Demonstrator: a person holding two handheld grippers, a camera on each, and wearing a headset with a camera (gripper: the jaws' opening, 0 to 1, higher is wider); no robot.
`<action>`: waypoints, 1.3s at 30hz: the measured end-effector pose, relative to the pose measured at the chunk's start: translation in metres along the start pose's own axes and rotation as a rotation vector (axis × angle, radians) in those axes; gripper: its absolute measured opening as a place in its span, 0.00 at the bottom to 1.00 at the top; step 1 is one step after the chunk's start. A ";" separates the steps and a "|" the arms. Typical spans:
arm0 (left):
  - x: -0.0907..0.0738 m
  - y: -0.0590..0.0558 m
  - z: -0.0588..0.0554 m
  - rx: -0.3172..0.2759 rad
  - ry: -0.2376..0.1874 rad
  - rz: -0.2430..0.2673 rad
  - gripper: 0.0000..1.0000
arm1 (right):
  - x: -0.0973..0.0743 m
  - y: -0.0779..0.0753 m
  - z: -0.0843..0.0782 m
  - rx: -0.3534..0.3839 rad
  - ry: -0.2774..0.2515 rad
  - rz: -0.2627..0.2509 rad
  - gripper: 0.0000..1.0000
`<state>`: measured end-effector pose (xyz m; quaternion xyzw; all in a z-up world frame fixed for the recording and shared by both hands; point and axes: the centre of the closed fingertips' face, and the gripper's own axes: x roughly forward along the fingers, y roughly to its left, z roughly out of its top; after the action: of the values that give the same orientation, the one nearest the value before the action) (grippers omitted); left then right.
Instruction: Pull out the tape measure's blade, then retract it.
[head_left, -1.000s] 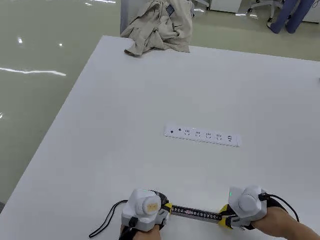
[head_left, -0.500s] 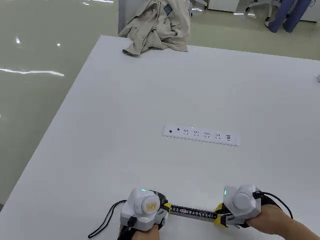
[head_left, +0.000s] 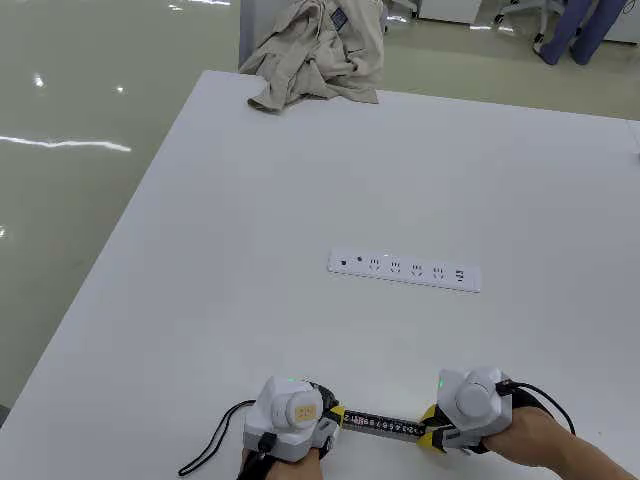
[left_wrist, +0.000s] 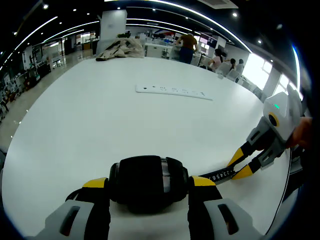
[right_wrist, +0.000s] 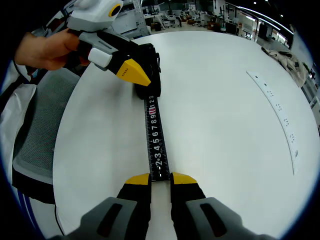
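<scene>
White tabletop (head_left: 250, 220), matte, with glossy pale floor (head_left: 80, 100) beyond its left edge. Beige cloth (head_left: 315, 50) is heaped at the far edge. White power strip (head_left: 404, 270) lies flat mid-table, well apart from both my grippers. At the near edge, my left gripper (left_wrist: 148, 186) has its fingers clamped on either side of the black tape measure case (right_wrist: 151, 85). My right gripper (right_wrist: 160, 179) pinches the tip of the blade (right_wrist: 156, 140). A short numbered stretch is drawn out between the two, low over the tabletop.
</scene>
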<state>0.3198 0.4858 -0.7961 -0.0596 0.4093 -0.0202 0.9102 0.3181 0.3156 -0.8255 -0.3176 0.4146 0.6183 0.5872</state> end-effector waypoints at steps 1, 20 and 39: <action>0.000 0.000 0.000 0.000 0.000 0.000 0.60 | 0.001 0.000 0.001 -0.002 -0.002 0.000 0.13; 0.000 0.000 0.000 0.000 0.000 0.001 0.60 | 0.015 0.002 0.024 -0.023 -0.024 0.007 0.13; 0.000 0.000 0.000 0.002 0.001 0.001 0.60 | 0.025 0.006 0.047 -0.042 -0.049 0.007 0.13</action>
<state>0.3200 0.4860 -0.7963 -0.0585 0.4097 -0.0201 0.9101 0.3137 0.3691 -0.8256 -0.3131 0.3879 0.6368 0.5882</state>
